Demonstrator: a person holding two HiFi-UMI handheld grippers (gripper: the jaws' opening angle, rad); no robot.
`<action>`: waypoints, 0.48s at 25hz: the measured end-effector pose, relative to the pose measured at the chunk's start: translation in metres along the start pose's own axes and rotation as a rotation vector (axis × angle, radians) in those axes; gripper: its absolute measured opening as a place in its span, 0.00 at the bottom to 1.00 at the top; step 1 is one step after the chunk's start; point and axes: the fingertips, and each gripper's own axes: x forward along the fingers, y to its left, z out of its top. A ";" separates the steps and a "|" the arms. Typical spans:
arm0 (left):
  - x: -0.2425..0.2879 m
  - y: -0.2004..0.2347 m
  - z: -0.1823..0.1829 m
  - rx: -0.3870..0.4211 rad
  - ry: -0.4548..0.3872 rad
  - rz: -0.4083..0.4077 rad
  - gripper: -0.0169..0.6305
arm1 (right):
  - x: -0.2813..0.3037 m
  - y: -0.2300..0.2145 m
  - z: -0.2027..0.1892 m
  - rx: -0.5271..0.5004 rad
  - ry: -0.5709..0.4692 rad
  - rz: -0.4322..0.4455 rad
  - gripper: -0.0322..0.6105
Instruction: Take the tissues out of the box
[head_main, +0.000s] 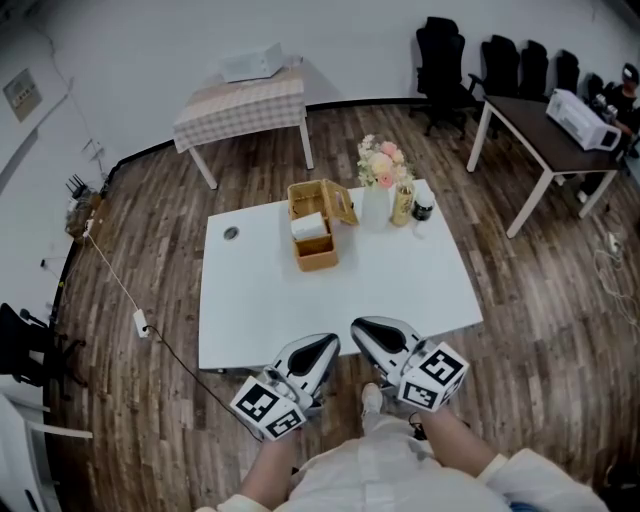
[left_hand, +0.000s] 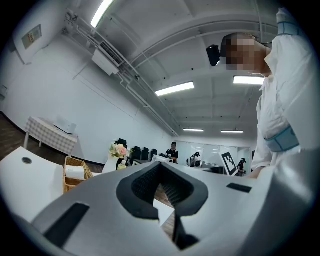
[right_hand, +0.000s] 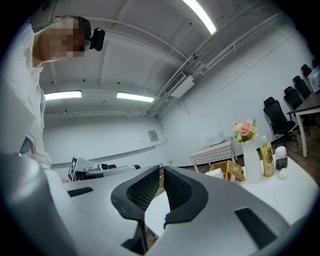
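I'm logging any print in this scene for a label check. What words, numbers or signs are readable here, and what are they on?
No text can be read in any view.
Bottle: yellow label with dark characters, too blurred to read.
Wall sign: print too small to read.
Marker cubes: black-and-white square patterns only, no letters or numbers.

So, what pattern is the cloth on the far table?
A pale check. The cloth shows best in the head view.
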 end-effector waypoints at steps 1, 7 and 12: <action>0.008 0.005 0.001 -0.001 0.002 0.001 0.03 | 0.003 -0.008 0.003 0.003 0.001 0.001 0.11; 0.057 0.037 0.006 0.007 0.008 0.011 0.03 | 0.020 -0.061 0.018 0.010 0.011 0.014 0.11; 0.083 0.060 0.015 0.015 -0.001 0.030 0.03 | 0.038 -0.088 0.031 0.002 0.029 0.046 0.11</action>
